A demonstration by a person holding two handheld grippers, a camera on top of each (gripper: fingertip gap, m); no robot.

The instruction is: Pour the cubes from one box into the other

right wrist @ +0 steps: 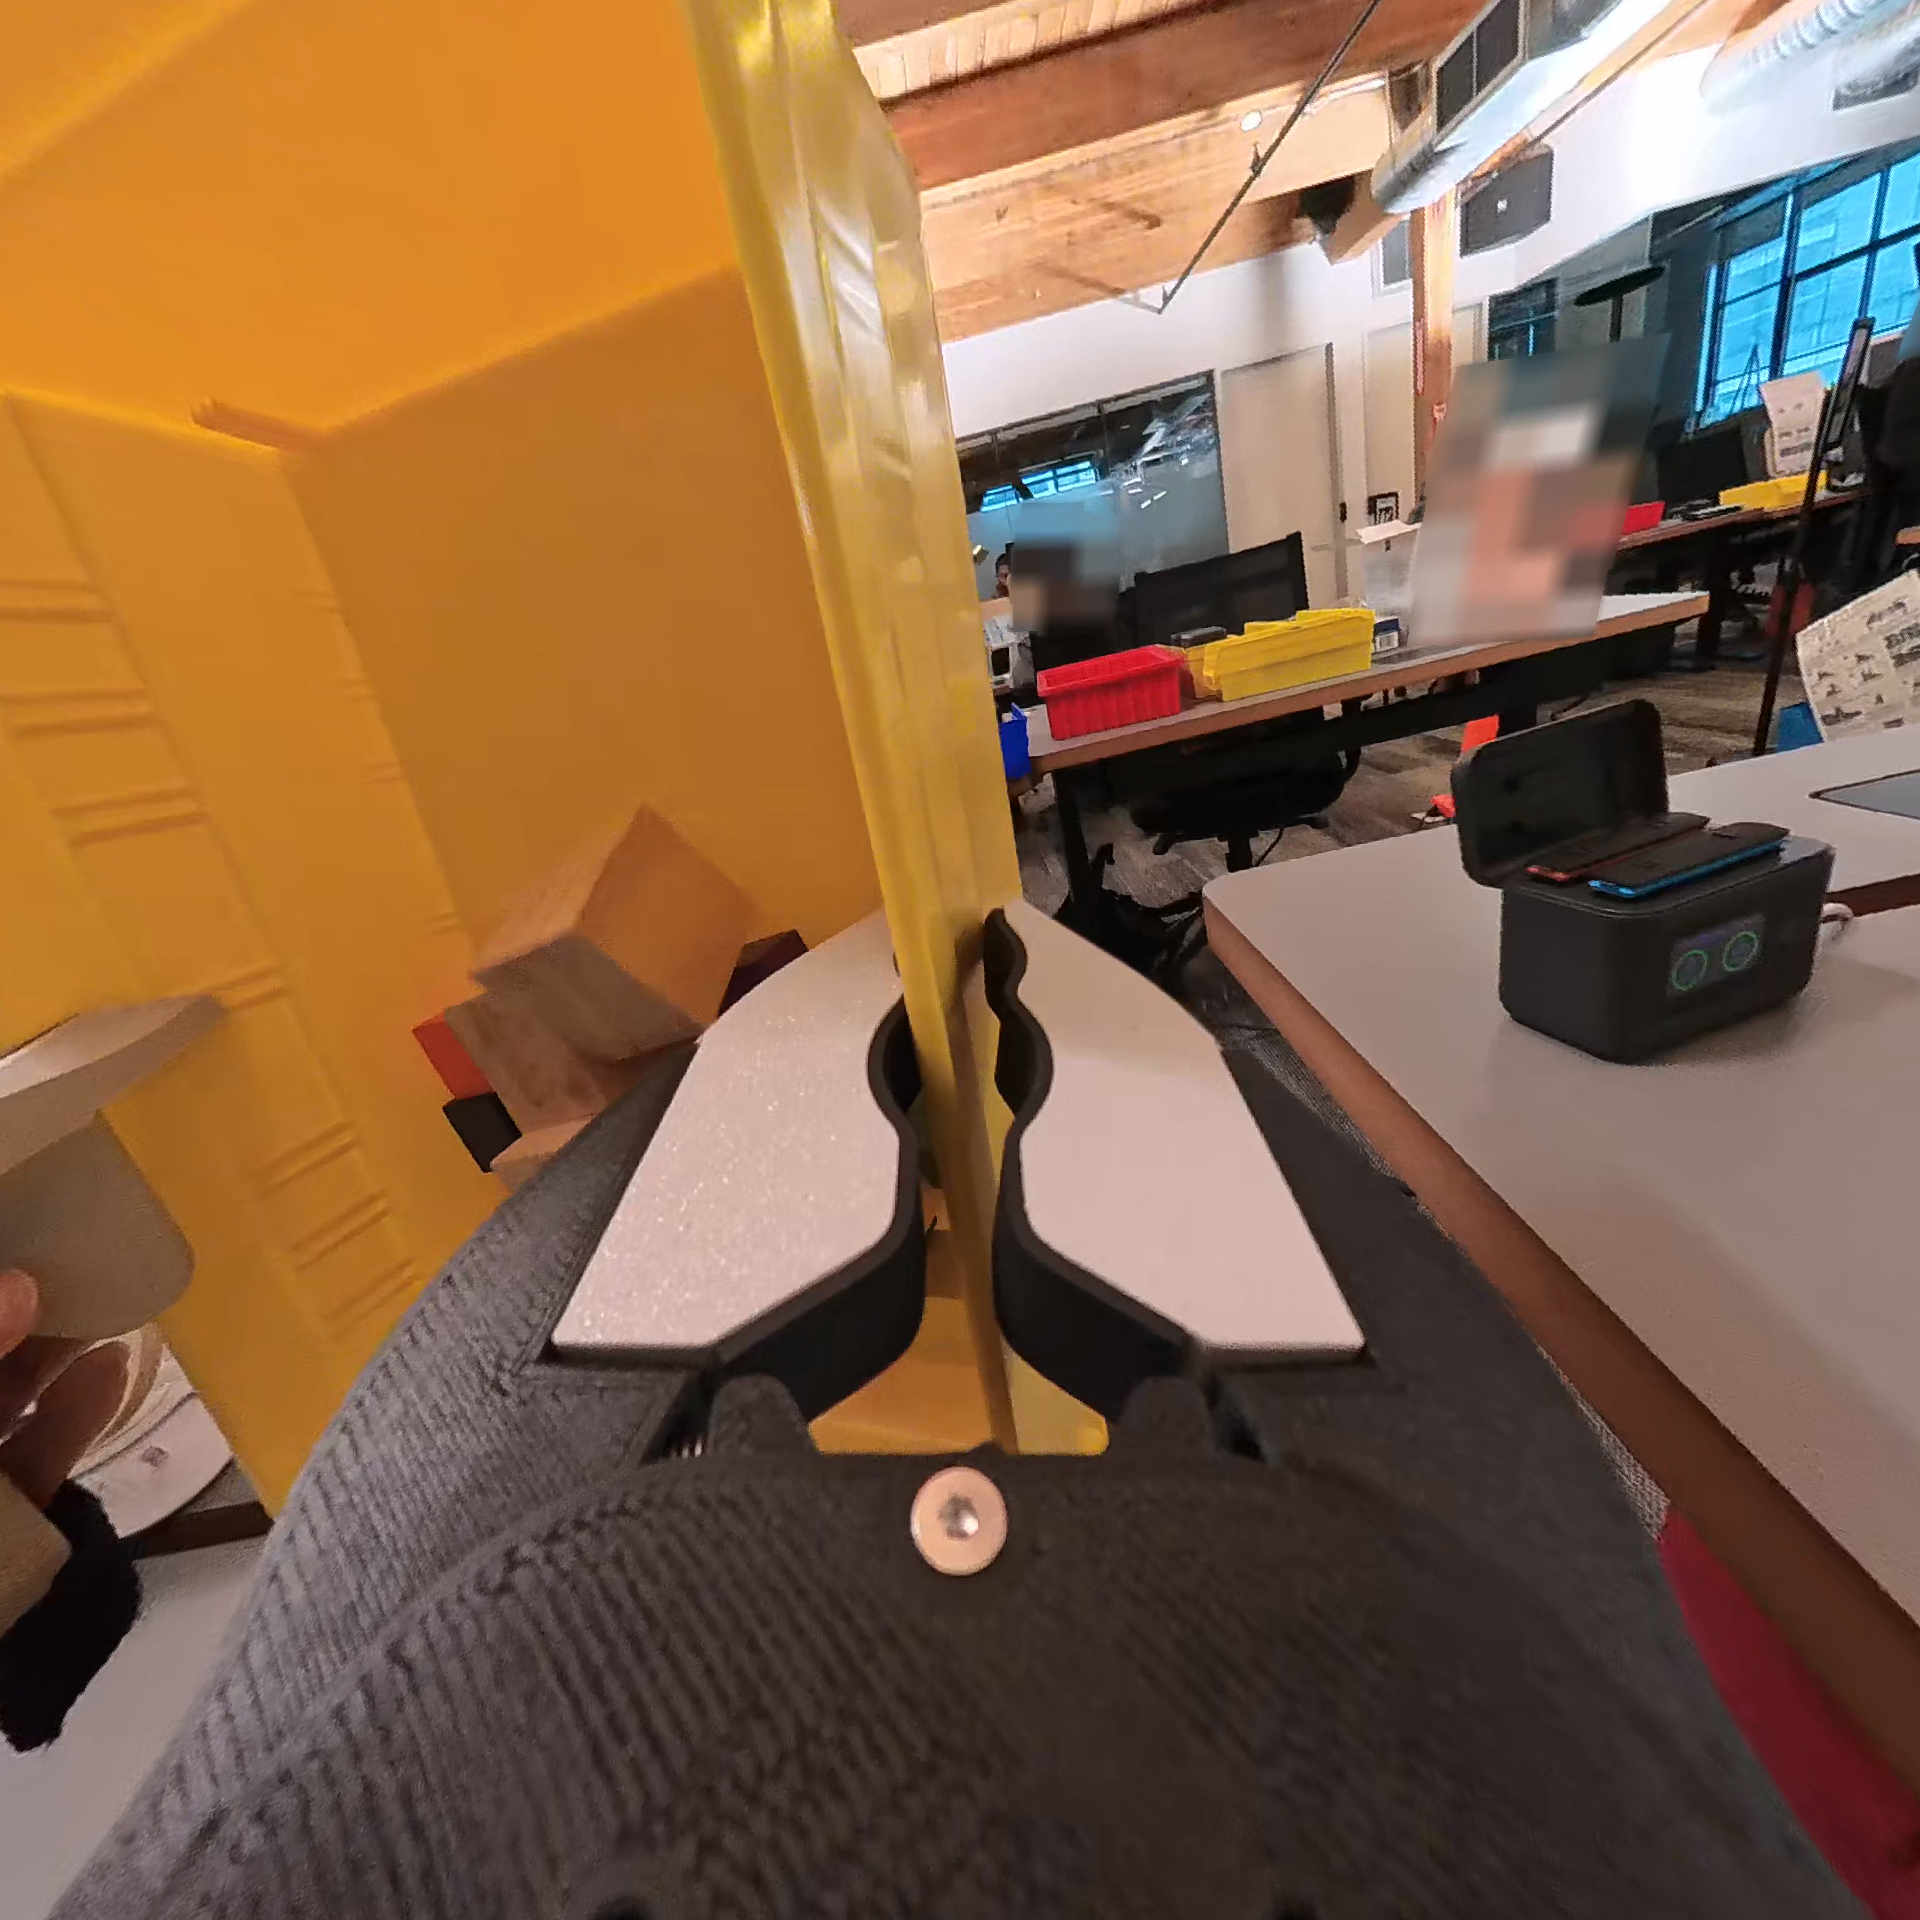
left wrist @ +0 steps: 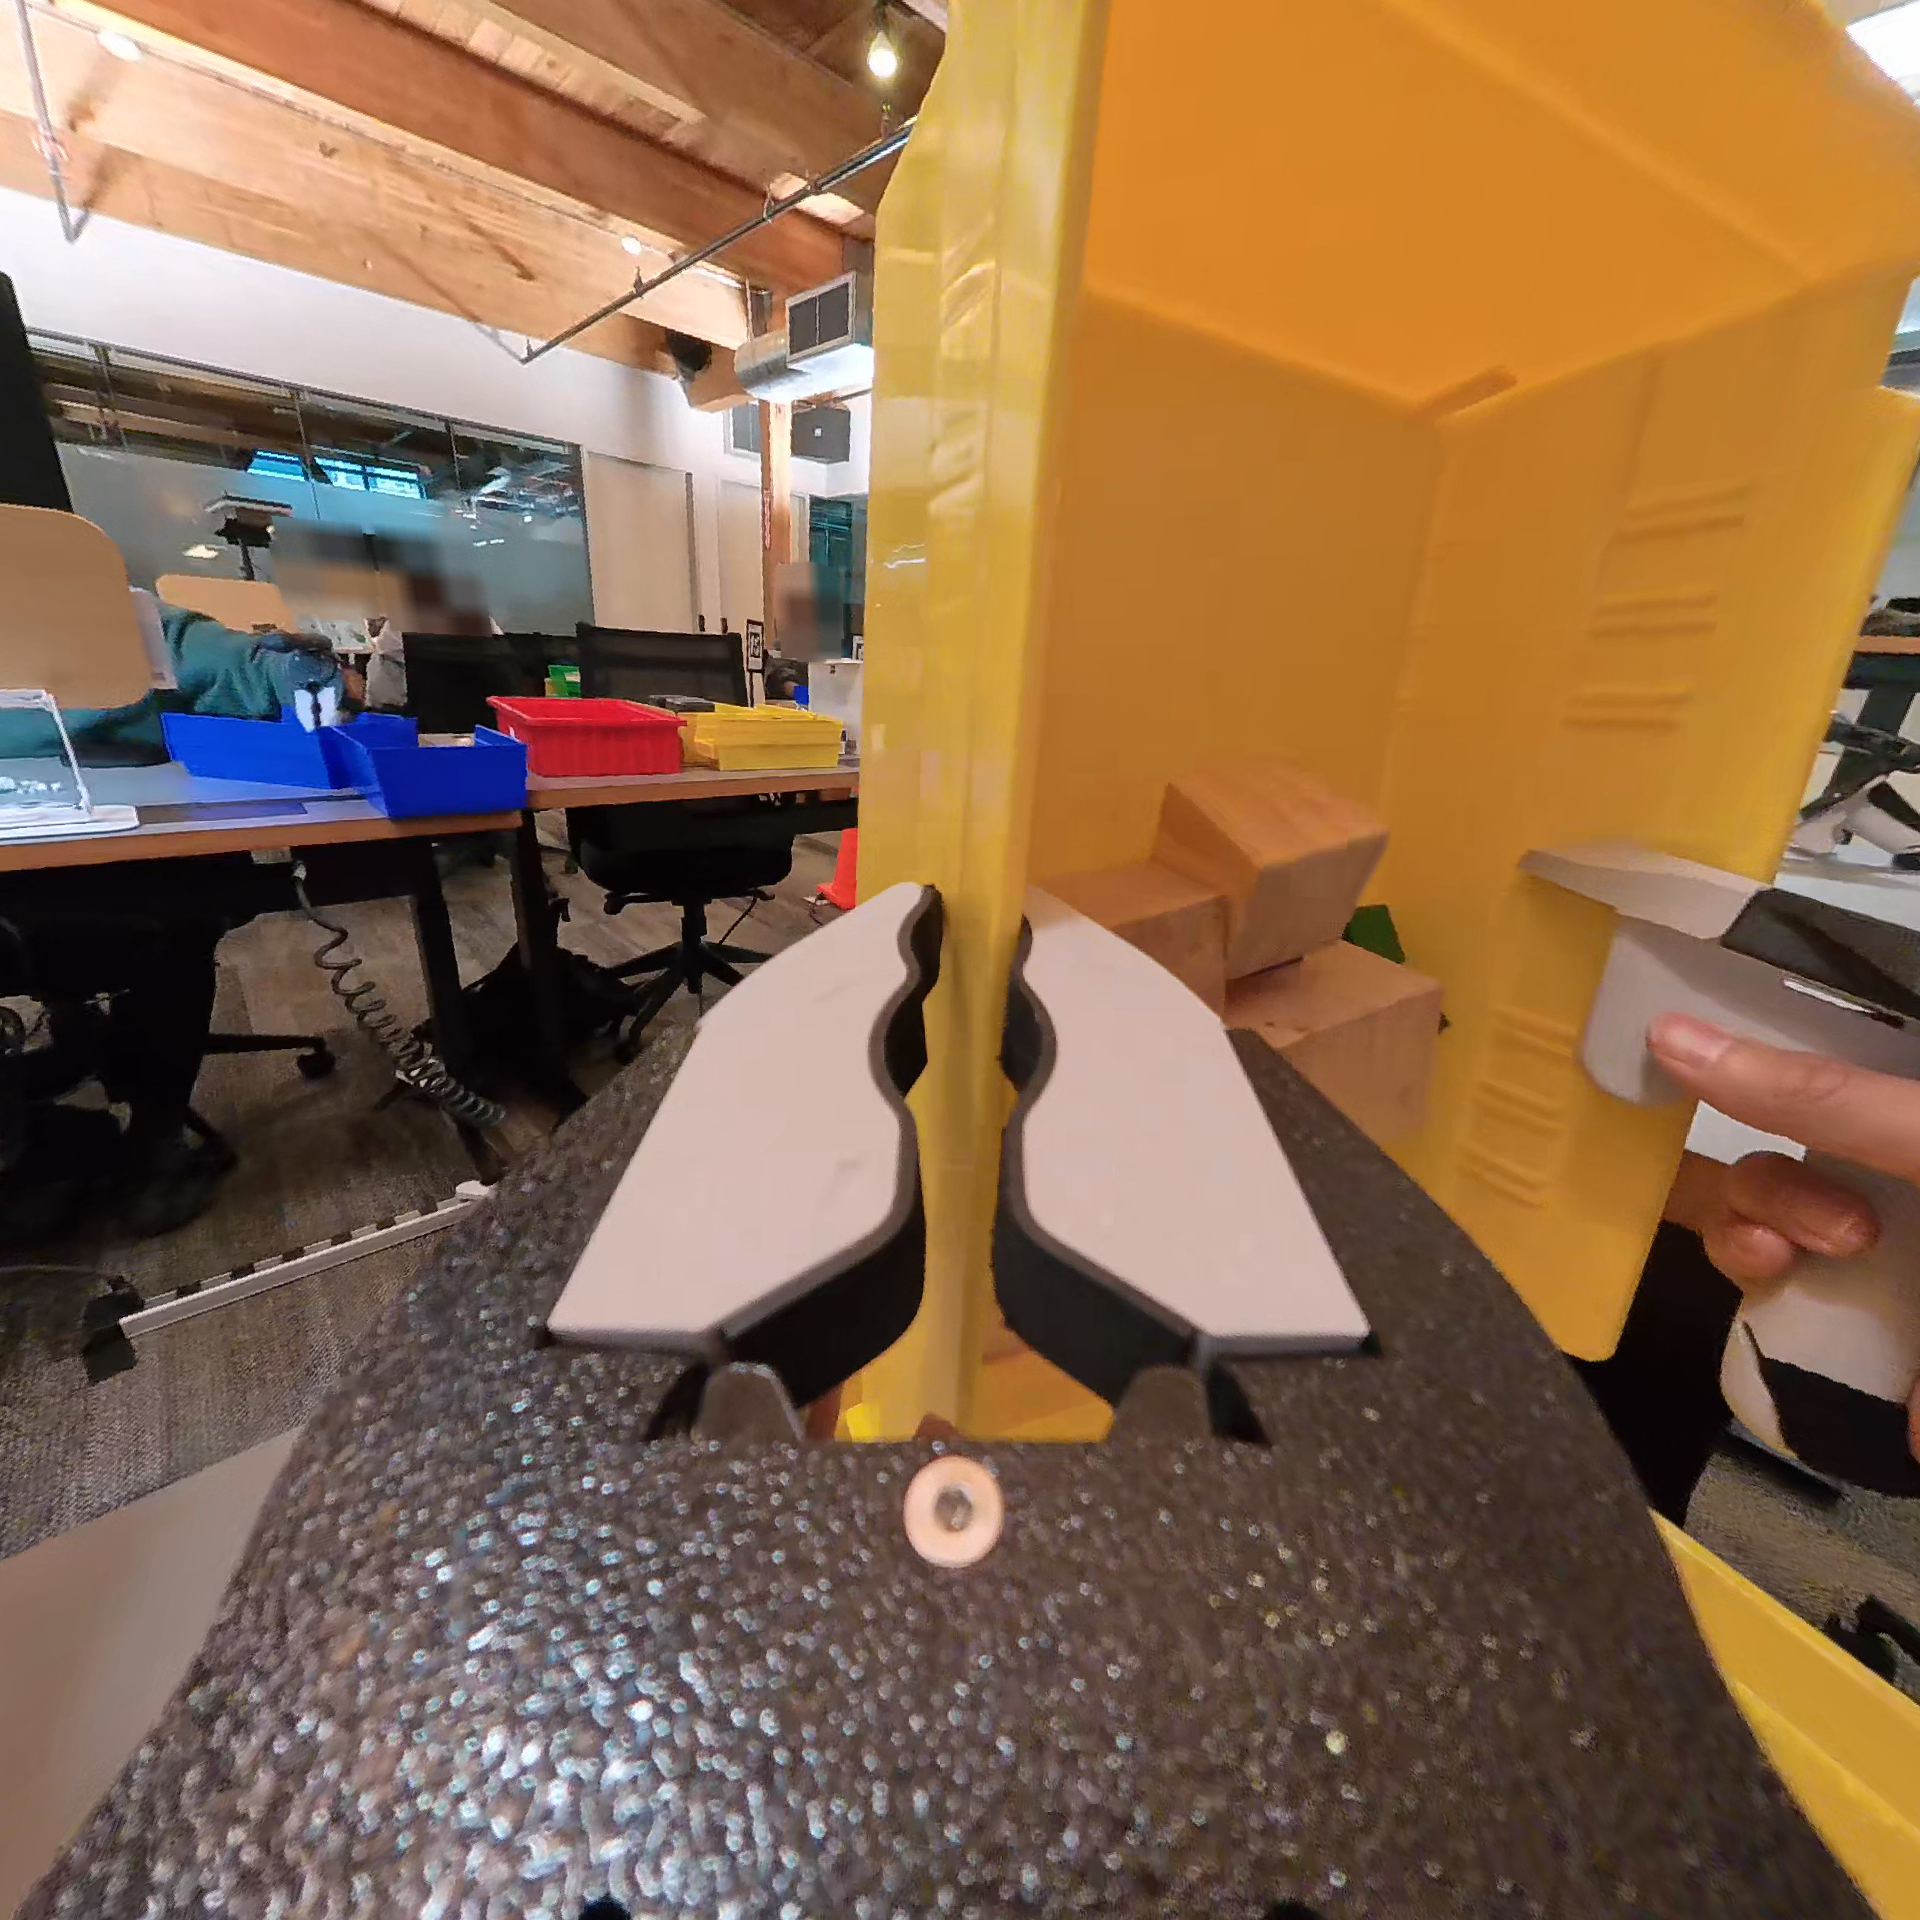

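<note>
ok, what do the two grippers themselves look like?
The left gripper and the right gripper share one design: two pale grey, flat curved fingers with wavy black rubbery pads, on a black textured printed body with a silver screw at its centre. No cables or sleeves visible.

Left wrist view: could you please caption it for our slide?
Left gripper clamps the wall of a tipped yellow box as wooden cubes slide toward its lower side.

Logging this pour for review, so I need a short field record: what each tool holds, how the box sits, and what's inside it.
left tool: shut on a side wall of the yellow box
right tool: shut on the opposite wall
box pose: lifted, tipped up
contents: wooden cubes piled at the lower end, still inside
other colours: red cube
</note>
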